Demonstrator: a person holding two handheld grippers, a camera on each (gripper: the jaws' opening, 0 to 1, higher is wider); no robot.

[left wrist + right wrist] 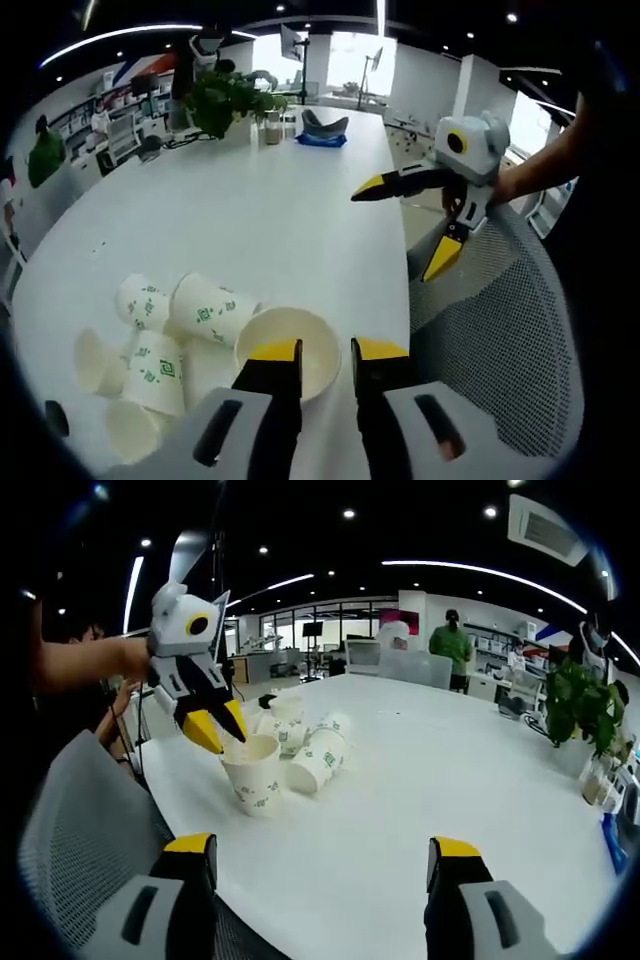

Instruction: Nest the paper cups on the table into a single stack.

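- The left gripper (pixel 325 352), grey with yellow-tipped black jaws, has its jaws close together around the near rim of an upright white paper cup with green print (pixel 288 350); in the right gripper view the same gripper (pixel 215 730) hangs over that cup (pixel 253 772) with one yellow tip at the rim, and actual contact cannot be told.
- The right gripper (pixel 325 858) has its jaws spread wide with nothing between them, above the long white table (pixel 400 780); in the left gripper view it (pixel 410 225) is held by a person's hand (pixel 505 185) off the table's right edge, jaws parted.
- Left of the upright cup, a cluster of white paper cups with green print (pixel 160 340) lies tipped on its sides, touching one another.
- A grey mesh chair back (pixel 500 340) stands just beside the table's right edge.
- A green potted plant (pixel 225 100) stands at the far end of the table.
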